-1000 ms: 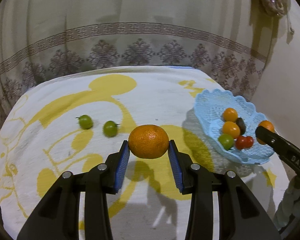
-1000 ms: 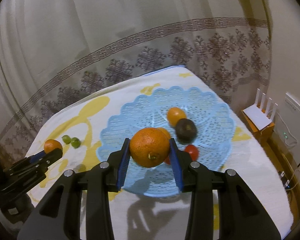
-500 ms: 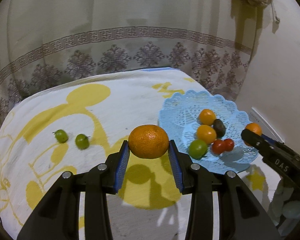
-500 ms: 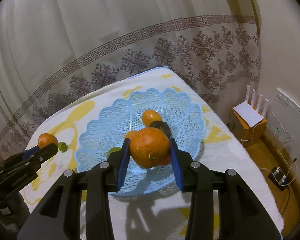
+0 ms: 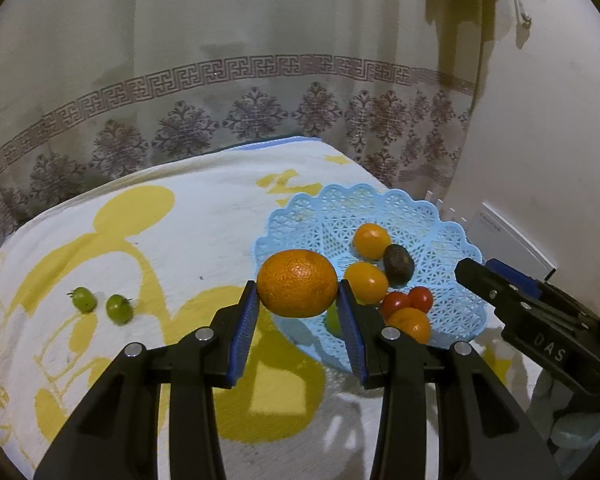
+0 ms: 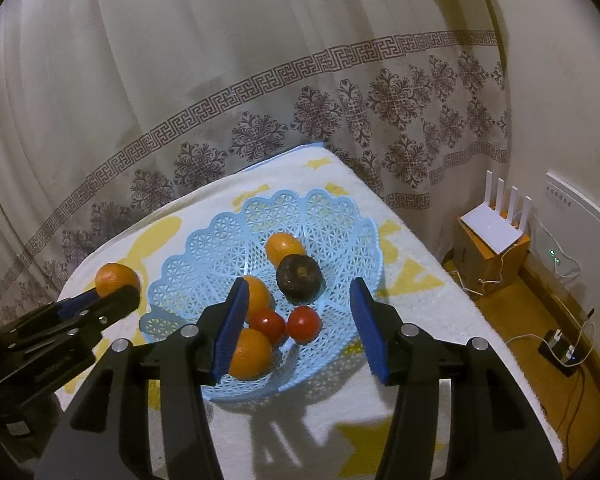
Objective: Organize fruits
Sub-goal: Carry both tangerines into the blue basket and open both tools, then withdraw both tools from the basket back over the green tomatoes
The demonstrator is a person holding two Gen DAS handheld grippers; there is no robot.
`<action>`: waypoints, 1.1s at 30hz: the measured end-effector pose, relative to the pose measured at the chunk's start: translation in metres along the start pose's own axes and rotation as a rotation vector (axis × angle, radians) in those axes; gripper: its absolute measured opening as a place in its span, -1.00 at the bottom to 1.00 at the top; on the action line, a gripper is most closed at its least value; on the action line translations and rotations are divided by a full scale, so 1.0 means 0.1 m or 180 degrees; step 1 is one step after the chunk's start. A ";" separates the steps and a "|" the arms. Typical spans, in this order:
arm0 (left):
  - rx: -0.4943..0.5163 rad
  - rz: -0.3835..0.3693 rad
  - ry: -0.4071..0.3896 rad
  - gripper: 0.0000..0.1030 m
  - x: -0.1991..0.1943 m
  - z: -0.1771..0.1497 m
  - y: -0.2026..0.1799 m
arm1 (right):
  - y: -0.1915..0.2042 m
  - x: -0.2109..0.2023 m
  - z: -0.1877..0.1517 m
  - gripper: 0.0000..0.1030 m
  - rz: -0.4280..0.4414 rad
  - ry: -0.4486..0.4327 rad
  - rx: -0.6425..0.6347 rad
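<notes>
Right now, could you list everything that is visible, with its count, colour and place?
basket: 1, light blue, on the cloth, right side
oranges: 4, orange; three in the basket, one in the left gripper
tomatoes: 2, red, in the basket
dark fruit: 1, brown-black, in the basket
green fruits: 2 on the cloth, left; a third in the basket, mostly hidden
cloth: 1, white and yellow
curtain: 1, pale, brown pattern, behind
router: 1, white, on a brown box
left gripper: black, blue pads, shut on one orange
right gripper: same colours, over the basket; jaws have just been opening, nothing between them
</notes>
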State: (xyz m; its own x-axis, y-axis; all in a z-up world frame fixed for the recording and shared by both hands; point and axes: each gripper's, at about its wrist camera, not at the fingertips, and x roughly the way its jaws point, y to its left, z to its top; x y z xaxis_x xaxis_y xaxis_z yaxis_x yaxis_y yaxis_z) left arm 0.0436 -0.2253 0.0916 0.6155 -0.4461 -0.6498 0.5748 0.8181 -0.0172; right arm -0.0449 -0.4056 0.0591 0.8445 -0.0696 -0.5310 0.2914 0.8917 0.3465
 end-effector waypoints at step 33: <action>-0.0291 0.0239 -0.0119 0.82 -0.08 0.06 0.51 | 0.16 -0.02 -0.03 0.09 0.0045 -0.0080 -0.0111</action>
State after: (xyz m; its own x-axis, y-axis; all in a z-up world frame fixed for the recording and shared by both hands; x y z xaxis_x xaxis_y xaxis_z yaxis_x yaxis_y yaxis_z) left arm 0.0714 -0.1821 0.1002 0.6757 -0.3940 -0.6231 0.4758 0.8787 -0.0397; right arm -0.0435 -0.3895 0.0632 0.8596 -0.0678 -0.5065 0.2639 0.9077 0.3263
